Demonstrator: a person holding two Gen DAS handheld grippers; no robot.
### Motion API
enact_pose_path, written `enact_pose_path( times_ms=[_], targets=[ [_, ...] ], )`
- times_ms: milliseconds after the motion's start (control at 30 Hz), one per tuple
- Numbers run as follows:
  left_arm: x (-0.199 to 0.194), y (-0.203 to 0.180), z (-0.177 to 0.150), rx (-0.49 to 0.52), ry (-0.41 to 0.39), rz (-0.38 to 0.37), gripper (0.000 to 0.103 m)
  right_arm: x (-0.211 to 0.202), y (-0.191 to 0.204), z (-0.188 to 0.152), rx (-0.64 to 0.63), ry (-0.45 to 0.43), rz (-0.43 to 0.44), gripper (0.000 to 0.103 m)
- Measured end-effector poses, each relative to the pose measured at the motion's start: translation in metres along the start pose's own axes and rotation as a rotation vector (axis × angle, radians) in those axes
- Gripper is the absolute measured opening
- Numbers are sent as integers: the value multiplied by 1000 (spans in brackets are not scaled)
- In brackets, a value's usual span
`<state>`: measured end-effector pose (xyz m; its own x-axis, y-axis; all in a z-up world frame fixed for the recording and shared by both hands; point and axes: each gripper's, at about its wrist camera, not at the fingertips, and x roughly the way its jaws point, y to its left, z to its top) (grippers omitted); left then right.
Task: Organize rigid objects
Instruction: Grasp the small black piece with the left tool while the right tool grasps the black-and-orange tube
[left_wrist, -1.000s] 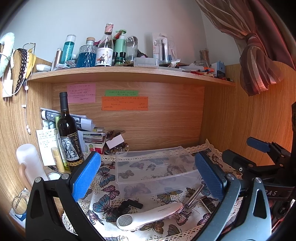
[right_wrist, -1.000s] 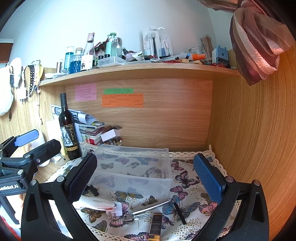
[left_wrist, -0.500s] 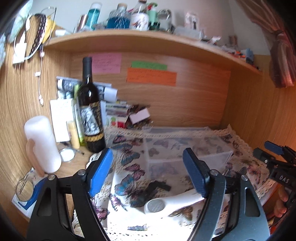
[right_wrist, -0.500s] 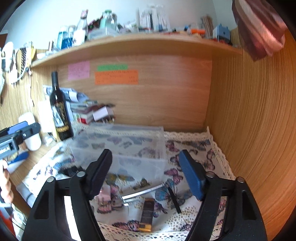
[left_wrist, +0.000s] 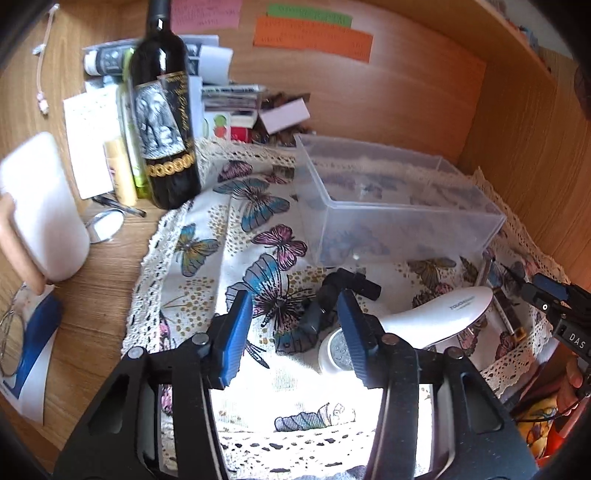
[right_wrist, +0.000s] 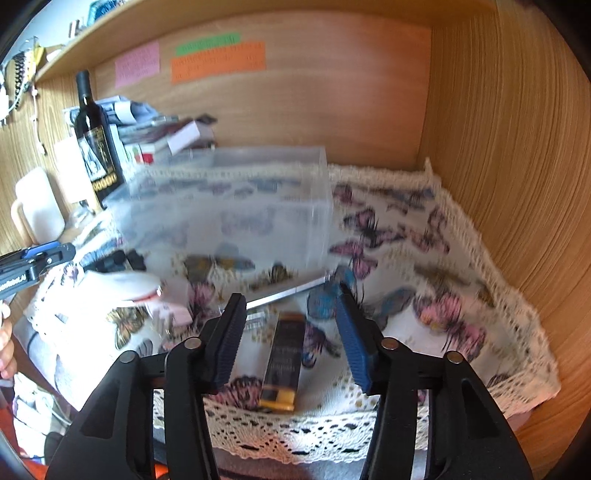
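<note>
My left gripper (left_wrist: 293, 326) hangs over the butterfly cloth (left_wrist: 207, 251), its jaws closing. A small black jointed piece (left_wrist: 325, 302) shows in the gap near the right blue pad (left_wrist: 351, 332), and the pads do not press it. A white handheld device (left_wrist: 424, 317) lies just right of it. My right gripper (right_wrist: 291, 326) is also closing, above a black and gold flat case (right_wrist: 282, 360) that lies between its fingers, not gripped. A metal utensil (right_wrist: 284, 291) lies beyond it. The clear plastic box (left_wrist: 388, 206) (right_wrist: 229, 214) stands open behind these things.
A dark wine bottle (left_wrist: 164, 110) stands at the back left with tubes, papers and small boxes beside it. A white mug (left_wrist: 40, 210) is at the left. Wooden walls close the back and right (right_wrist: 498, 166). The cloth's lace edge (right_wrist: 295, 432) hangs over the front.
Both grippers have sunk toward the cloth and tipped downward, so the top shelf has left the view. Both pairs of jaws have narrowed from wide open.
</note>
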<state>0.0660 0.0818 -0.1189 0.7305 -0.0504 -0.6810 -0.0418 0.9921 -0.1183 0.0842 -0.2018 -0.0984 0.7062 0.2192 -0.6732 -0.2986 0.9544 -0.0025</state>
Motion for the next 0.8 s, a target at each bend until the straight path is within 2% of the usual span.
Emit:
enact_pose_path(
  times_ms=[267, 400, 433, 467, 533, 633, 800],
  targets=[
    [31, -14, 14, 76, 101, -70, 47, 13, 0, -13, 9, 81, 33, 44],
    [44, -13, 17, 79, 131, -86, 39, 19, 0, -17, 10, 100, 24, 44],
    [47, -12, 18, 76, 139, -94, 34, 22, -1, -16, 17, 107, 21, 41],
    [50, -10, 18, 72, 146, -101, 32, 25, -3, -16, 25, 116, 19, 33],
    [55, -7, 17, 63, 159, -123, 28, 32, -5, -17, 39, 137, 26, 24],
    [57, -5, 18, 53, 171, -164, 24, 33, -2, -16, 28, 123, 13, 21],
    [53, -9, 17, 79, 152, -149, 23, 25, -1, -10, 27, 84, 19, 21]
  ],
)
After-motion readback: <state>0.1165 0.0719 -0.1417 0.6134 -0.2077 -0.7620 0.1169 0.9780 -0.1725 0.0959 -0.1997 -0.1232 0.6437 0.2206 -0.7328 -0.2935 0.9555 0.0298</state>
